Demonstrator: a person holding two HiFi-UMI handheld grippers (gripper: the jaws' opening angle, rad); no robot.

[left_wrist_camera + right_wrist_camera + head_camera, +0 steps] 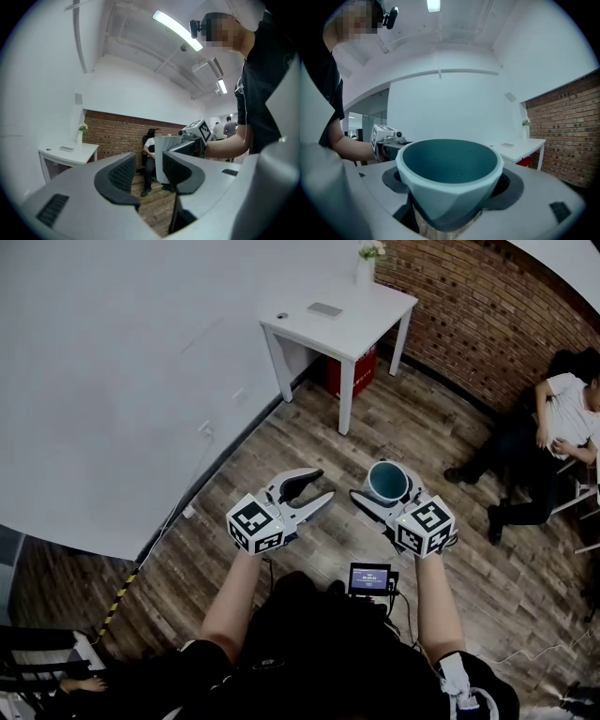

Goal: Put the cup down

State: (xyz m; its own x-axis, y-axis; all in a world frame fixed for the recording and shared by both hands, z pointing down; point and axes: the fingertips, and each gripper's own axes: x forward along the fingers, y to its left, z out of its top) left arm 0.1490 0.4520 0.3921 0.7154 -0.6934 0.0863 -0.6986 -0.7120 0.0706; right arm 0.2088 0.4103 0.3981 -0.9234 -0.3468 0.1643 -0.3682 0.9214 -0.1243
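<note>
The right tool (386, 499) is clamped on the cup (387, 480), one dark pad pressed to each side of its faceted lower wall, with the jaws standing fairly wide to take it. The cup sits upright, mouth up, teal inside and pale outside, and in the right gripper view it fills the gap between the jaws. It is held in the air above the wooden floor (403, 423), well apart from the white tabletop (361, 329). The left tool (324, 484) is level beside it, just to its left in the head view, with its jaws apart and nothing between them. In the left gripper view only the floor and the far room show through the gap, with the cup just beyond the right-hand pad. Each tool carries its marker cube, and a bare forearm runs back from each to the person in dark clothes. A small lit screen (369, 578) hangs at the person's waist between the arms. On the tabletop, which stands against the white wall (112, 381), are a vase of flowers (367, 262) at the far corner, a flat grey item (325, 308) and a small dark object (281, 315). A red container (356, 373) sits under it. A brick wall (487, 324) runs along the right, and a seated person (555, 432) in a white top is near it.
</note>
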